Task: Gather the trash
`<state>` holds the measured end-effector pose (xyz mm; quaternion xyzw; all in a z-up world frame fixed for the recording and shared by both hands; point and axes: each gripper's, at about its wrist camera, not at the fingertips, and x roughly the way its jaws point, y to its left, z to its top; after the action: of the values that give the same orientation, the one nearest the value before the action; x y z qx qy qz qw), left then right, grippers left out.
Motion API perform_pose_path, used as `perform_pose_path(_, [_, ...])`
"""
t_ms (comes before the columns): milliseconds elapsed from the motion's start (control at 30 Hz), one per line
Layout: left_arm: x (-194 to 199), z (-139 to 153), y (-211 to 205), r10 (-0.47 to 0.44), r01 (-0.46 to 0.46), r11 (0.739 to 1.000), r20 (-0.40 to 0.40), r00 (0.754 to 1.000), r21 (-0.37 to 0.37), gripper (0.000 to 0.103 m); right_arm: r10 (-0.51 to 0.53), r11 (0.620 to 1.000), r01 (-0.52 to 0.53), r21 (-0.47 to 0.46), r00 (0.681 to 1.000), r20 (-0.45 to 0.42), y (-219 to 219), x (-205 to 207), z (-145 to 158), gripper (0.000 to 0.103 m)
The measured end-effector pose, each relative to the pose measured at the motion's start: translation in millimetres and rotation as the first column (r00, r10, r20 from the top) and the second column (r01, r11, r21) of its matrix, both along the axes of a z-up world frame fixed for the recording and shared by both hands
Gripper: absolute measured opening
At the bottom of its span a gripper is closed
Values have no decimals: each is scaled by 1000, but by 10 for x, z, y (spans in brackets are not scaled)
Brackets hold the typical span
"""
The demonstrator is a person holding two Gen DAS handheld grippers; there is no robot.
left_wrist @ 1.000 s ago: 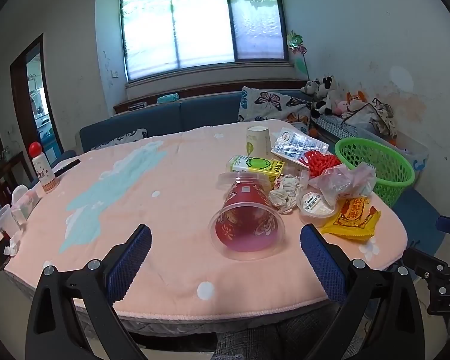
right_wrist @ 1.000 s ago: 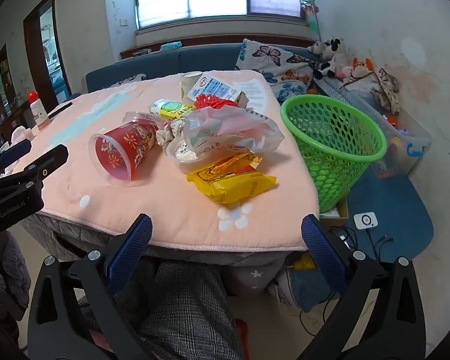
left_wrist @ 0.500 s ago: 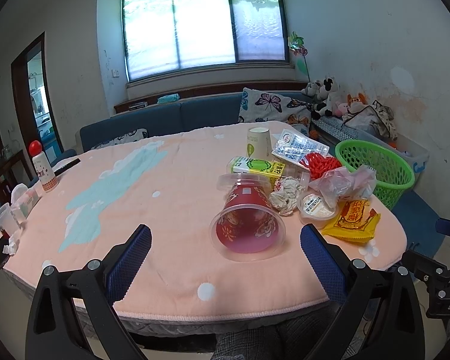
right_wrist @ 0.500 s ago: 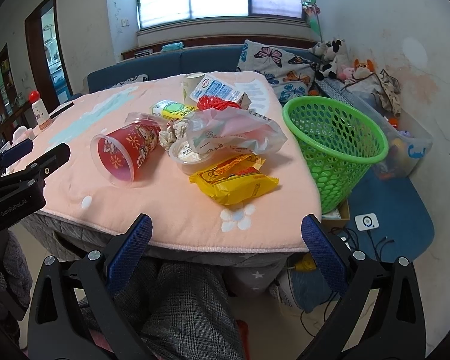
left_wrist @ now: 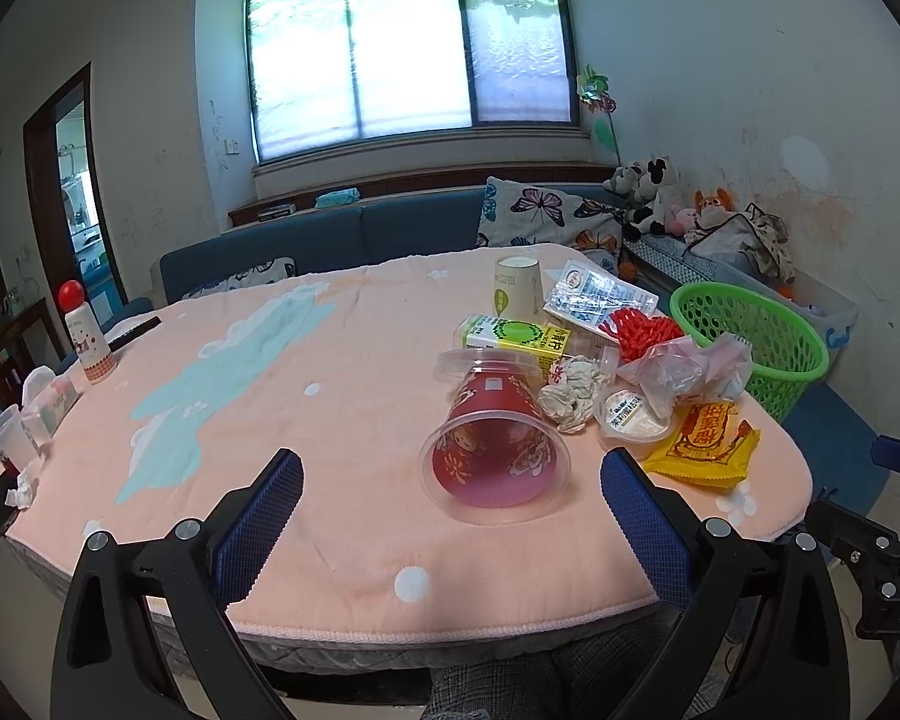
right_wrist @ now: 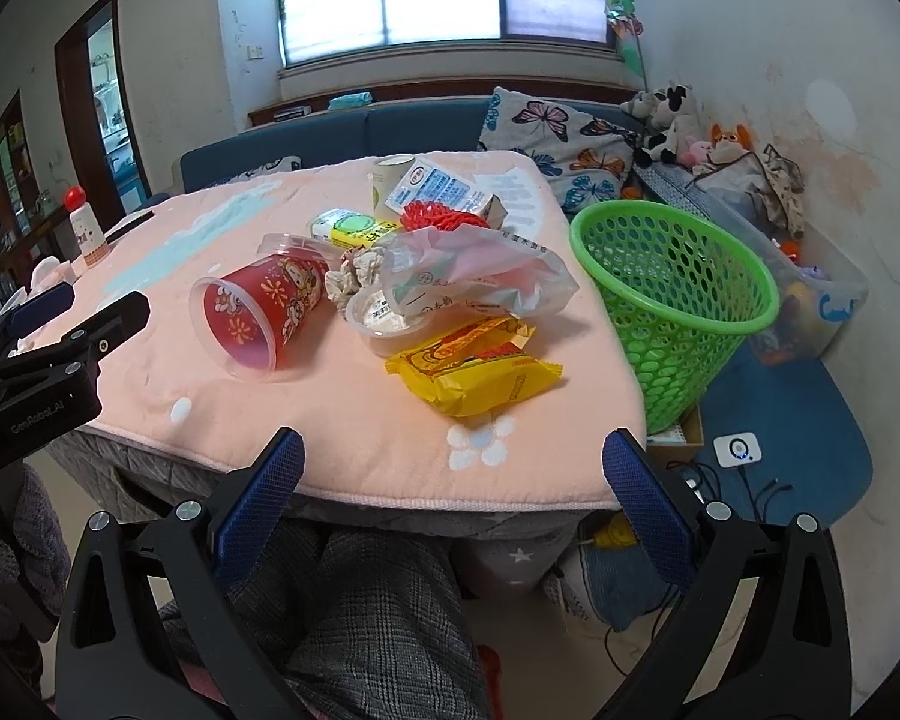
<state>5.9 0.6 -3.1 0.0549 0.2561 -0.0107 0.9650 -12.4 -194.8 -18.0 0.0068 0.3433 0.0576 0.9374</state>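
Right hand-held gripper (right_wrist: 453, 480) has edged closer to the yellow wrapper (right_wrist: 474, 366) just ahead; jaws spread, empty. Left hand-held gripper (left_wrist: 450, 501) likewise spread. No trash collected yet.

A pink cloth with a pale blue patch (left_wrist: 228, 360) covers the surface (left_wrist: 342, 420). At its far left edge stands a white bottle with a red round cap (left_wrist: 84, 333), a dark flat remote-like thing (left_wrist: 135, 333) just beside it. Behind runs a blue sofa (left_wrist: 354, 237) with a butterfly cushion (left_wrist: 549, 219) – stuffed toys (left_wrist: 648, 195) piled at its right end, under a pinwheel (left_wrist: 594, 93) by the window (left_wrist: 408, 48)
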Motion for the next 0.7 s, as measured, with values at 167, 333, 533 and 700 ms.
perform_pose_path(167, [6,22,1,1,-1,1000,-4,1000,-6,96,-4,1000,4,4,1000,8,-5,-3,16,99])
perform_pose_path(333, [15,26,7,3,-3,1000,-7,1000,-9,96,-4,1000,4,4,1000,9,1,-4,25,99])
perform_pose_path(533, [40,19,21,1,-1,1000,-8,1000,-13,96,1,1000,-1,2,1000,11,15,13,39,99])
perform_pose_path(700, [69,16,11,-2,2,1000,-12,1000,-13,96,1,1000,-1,4,1000,9,20,26,37,99])
